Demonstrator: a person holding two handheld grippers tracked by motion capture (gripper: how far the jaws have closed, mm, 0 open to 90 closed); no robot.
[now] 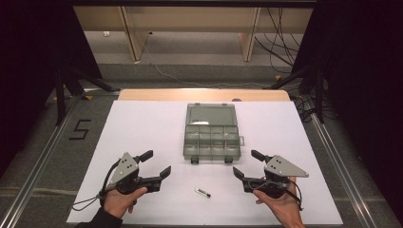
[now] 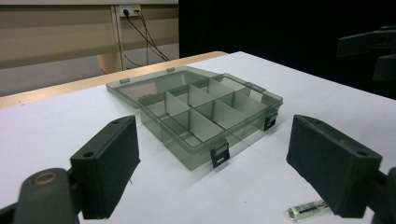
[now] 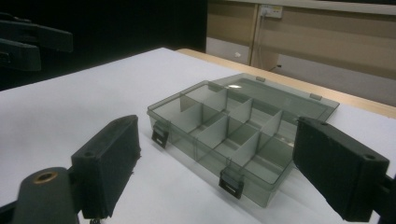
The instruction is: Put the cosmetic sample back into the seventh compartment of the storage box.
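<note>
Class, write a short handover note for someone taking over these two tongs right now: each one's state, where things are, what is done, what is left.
Left tongs: open, empty, above the white table.
Right tongs: open, empty, mirrored on the other side.
Organizer box: centre of the table, lid laid fully open, compartments look empty, latches facing the person.
Small tube: lying on the table in front of the box, between the two tongs, untouched.
Done: box open.
Left, probably: pick up the tube and place it in a compartment.

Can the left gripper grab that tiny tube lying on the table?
Probably yes. The left gripper is open, and the little tube lies on bare table just to its right, with nothing between them.
</note>
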